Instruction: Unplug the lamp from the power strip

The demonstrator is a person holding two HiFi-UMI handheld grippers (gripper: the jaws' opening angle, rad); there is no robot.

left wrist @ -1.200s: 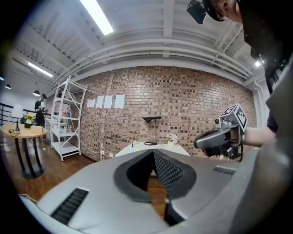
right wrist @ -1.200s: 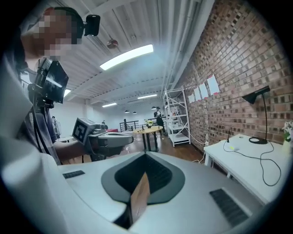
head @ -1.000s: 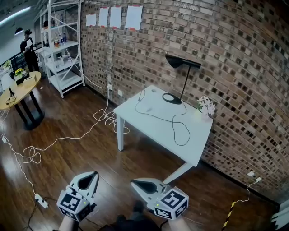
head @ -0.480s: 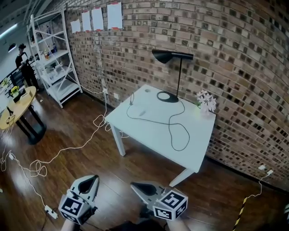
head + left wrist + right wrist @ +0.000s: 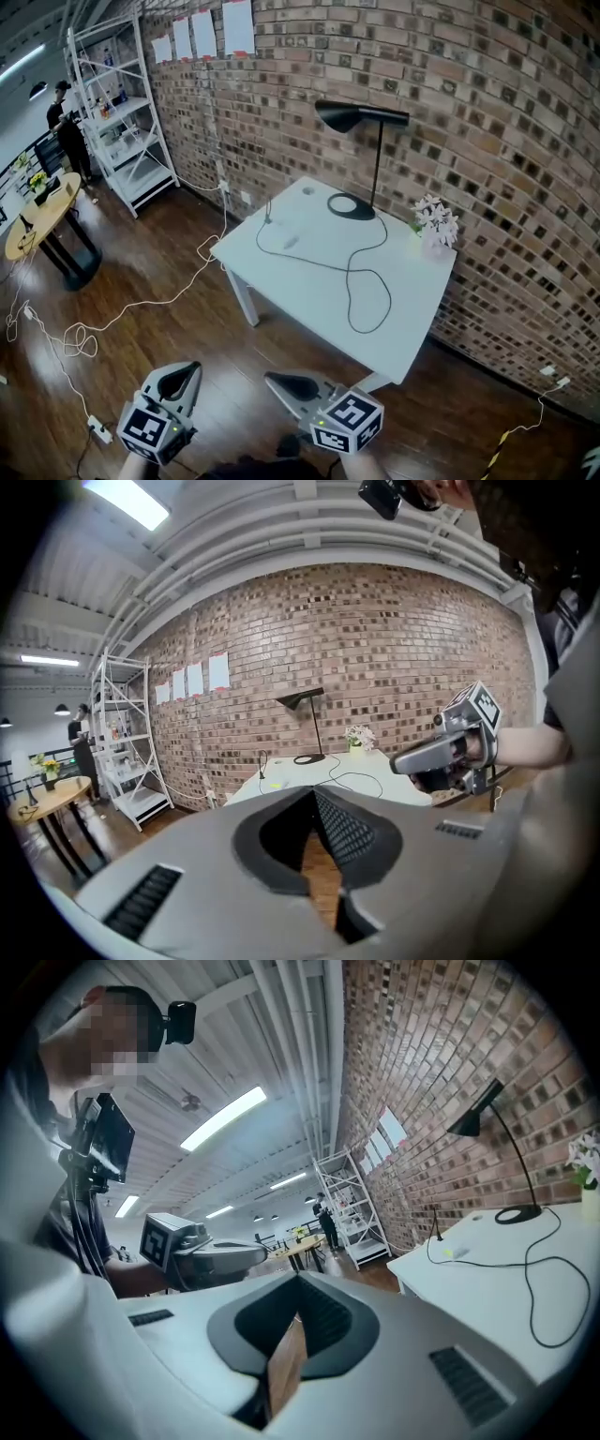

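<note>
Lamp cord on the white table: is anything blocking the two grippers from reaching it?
Nothing visible does. The left gripper and right gripper are over wooden floor short of the table; the lamp cord lies uncovered on top.

Rough brick wall (image 5: 487, 112), glossy wood floor (image 5: 169, 347), smooth matt table (image 5: 412, 309) — matt lamp (image 5: 361, 115)

The wall (image 5: 487, 112) is red-brown brick, mottled with darker and paler bricks and lined with light mortar, and has white papers (image 5: 237, 26) on it. The table (image 5: 309, 281) is white. The lamp (image 5: 361, 114) and its cord (image 5: 352, 272) are black. The floor (image 5: 169, 328) is glossy dark brown wood. The left gripper (image 5: 190, 368) and right gripper (image 5: 274, 379) are grey, with black-and-white square markers.
</note>
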